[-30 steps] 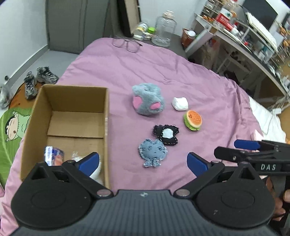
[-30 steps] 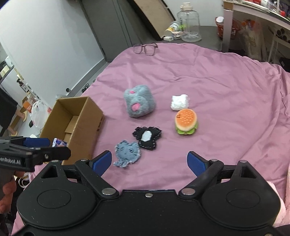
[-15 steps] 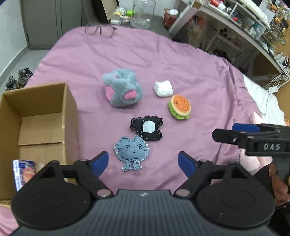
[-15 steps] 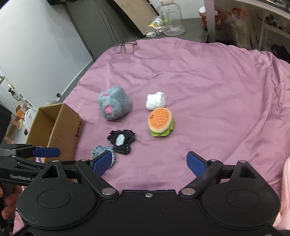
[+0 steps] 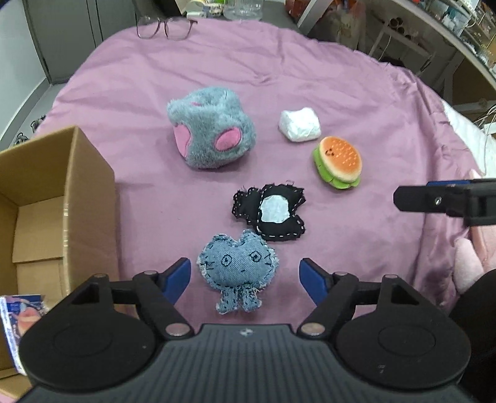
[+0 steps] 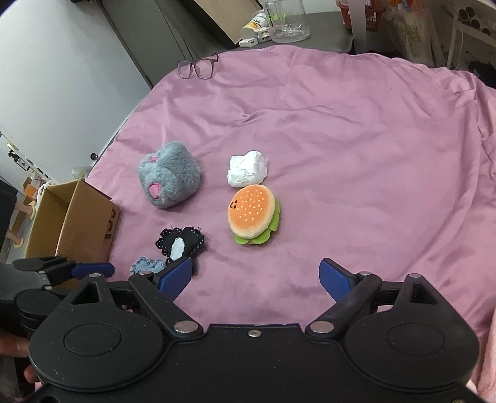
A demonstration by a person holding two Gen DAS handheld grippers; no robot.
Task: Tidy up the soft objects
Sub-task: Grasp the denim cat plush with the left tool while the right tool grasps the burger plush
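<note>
Several soft toys lie on a purple bed cover point(image 5: 310, 80). A denim cat toy point(image 5: 237, 263) lies just ahead of my open left gripper point(image 5: 245, 277), between its fingers. Behind it are a black-and-white felt toy point(image 5: 272, 212), a burger plush point(image 5: 339, 161), a white soft lump point(image 5: 300, 124) and a grey-pink plush cube point(image 5: 212, 135). My right gripper point(image 6: 255, 277) is open and empty, hovering short of the burger plush point(image 6: 252, 214). A cardboard box point(image 5: 59, 198) stands open at the left.
Glasses point(image 5: 166, 28) lie at the bed's far edge. A printed packet point(image 5: 20, 322) sits in the box. A clear jar point(image 6: 286, 18) and bottles stand on the floor beyond. A pink cloth point(image 5: 471, 263) lies at the right edge.
Both grippers have moved forward and right over the bed; the toys loom larger. The left gripper has left the box and now frames the denim cat. Both stay open.
</note>
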